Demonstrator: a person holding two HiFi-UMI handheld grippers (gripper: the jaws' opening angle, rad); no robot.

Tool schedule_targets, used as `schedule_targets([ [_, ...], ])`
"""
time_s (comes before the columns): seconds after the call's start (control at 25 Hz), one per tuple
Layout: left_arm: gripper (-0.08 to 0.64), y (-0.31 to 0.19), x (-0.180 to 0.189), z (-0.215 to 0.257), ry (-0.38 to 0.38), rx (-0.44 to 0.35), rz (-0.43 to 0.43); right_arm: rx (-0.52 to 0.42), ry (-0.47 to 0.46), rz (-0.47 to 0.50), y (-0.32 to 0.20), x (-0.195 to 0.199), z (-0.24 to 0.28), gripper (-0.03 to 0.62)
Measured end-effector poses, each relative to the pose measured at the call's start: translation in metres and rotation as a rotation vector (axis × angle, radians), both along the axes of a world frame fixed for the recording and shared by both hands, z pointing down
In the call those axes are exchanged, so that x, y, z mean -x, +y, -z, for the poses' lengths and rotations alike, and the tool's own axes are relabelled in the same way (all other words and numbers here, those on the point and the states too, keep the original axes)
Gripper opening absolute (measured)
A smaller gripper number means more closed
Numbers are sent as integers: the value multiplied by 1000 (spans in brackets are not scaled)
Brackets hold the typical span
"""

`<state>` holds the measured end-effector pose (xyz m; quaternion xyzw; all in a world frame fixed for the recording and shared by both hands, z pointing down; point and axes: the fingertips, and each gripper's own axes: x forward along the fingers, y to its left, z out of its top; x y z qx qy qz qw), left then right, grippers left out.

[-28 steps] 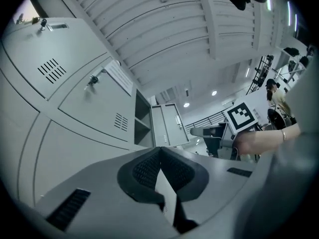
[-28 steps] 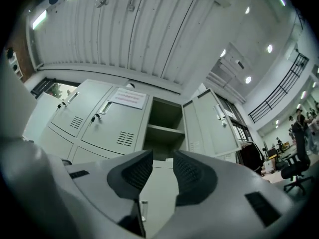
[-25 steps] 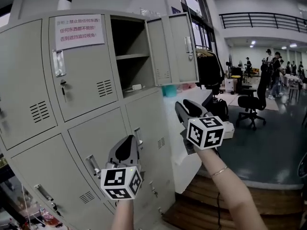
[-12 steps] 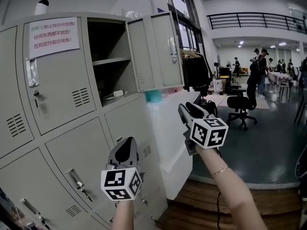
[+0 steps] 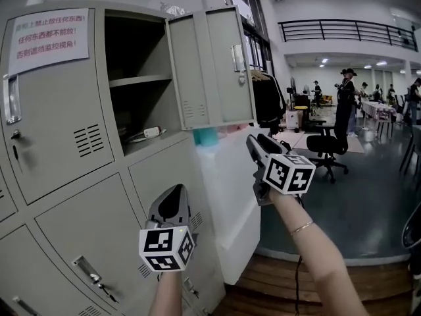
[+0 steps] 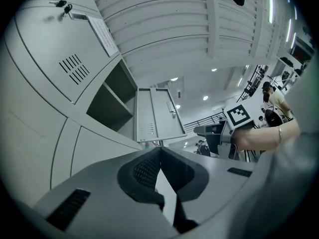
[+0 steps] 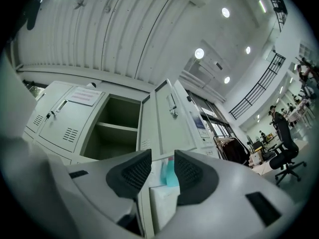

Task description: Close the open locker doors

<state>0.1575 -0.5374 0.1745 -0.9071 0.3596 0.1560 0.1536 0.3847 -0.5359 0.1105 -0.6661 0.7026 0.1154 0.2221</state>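
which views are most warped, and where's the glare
Head view: only mild bowing, and the open locker door looks sharp. Left gripper view: strong fisheye with black corners, and bright light strips at the right. Right gripper view: the same fisheye, with the ceiling lamps blown out.

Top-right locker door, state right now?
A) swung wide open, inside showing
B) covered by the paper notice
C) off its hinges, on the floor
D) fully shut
A: the locker door stands swung out to the right of its compartment, so the shelf inside is in plain view.
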Motion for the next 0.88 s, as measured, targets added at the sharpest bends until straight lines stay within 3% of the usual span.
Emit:
schedule_targets([
  [0.56, 20, -101, -60, -2, -13, 8, -67, -98, -159, 85, -94, -65, 11, 167],
  [0.88, 20, -129, -72, -5, -13, 12, -69, -182, -241, 235, -110, -66, 24, 169],
])
